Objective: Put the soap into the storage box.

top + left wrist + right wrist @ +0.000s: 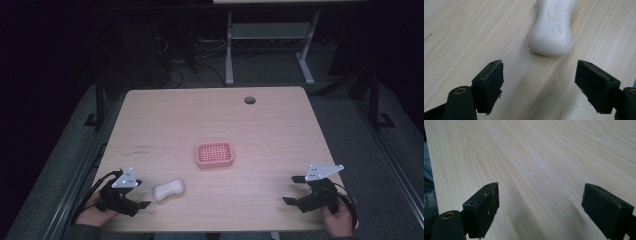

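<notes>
A white bar of soap (168,190) lies on the wooden table (210,120) near the front left. In the left gripper view the soap (552,30) lies just ahead of the two black jaws, apart from them. My left gripper (141,195) is open, low over the table, just left of the soap. A pink soap dish (215,154) with a gridded top sits near the table's middle. My right gripper (292,190) stands open near the front right edge, with bare wood between its jaws (539,202).
A round cable hole (249,100) is at the table's far right. Beyond the far edge, white desk legs (229,50) stand on the dark floor. The table's front edge runs close to both hands.
</notes>
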Motion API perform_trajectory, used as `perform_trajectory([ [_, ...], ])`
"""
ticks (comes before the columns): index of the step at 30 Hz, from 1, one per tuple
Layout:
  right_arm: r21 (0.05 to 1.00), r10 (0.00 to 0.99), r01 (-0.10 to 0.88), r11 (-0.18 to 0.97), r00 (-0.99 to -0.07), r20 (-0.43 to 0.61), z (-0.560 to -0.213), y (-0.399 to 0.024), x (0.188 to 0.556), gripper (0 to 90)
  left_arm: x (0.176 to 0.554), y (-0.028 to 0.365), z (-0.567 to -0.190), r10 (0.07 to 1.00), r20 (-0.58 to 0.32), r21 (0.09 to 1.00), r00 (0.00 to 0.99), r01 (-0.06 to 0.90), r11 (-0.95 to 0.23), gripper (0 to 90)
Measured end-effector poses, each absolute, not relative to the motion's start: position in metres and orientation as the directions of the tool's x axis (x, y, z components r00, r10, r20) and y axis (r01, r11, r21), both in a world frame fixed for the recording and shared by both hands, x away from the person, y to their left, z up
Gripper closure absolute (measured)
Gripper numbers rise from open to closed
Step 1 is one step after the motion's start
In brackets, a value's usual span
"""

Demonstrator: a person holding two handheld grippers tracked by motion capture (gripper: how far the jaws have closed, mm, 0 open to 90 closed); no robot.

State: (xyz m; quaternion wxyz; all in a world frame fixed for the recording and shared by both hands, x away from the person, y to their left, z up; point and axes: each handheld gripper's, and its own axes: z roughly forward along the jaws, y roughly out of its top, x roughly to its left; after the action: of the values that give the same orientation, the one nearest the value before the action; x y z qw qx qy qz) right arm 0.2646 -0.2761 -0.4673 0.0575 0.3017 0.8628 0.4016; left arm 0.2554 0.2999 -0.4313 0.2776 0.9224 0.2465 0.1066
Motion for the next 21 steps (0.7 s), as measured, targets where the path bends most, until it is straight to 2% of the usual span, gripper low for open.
perform_trajectory([
  [21,0.726,0.563,0.477,0.496,-0.813,0.149,-0.468,-0.275,0.266,14.2,0.258,0.286,-0.430,0.487,0.065,0.564,0.871,0.371,-0.738,22.6],
])
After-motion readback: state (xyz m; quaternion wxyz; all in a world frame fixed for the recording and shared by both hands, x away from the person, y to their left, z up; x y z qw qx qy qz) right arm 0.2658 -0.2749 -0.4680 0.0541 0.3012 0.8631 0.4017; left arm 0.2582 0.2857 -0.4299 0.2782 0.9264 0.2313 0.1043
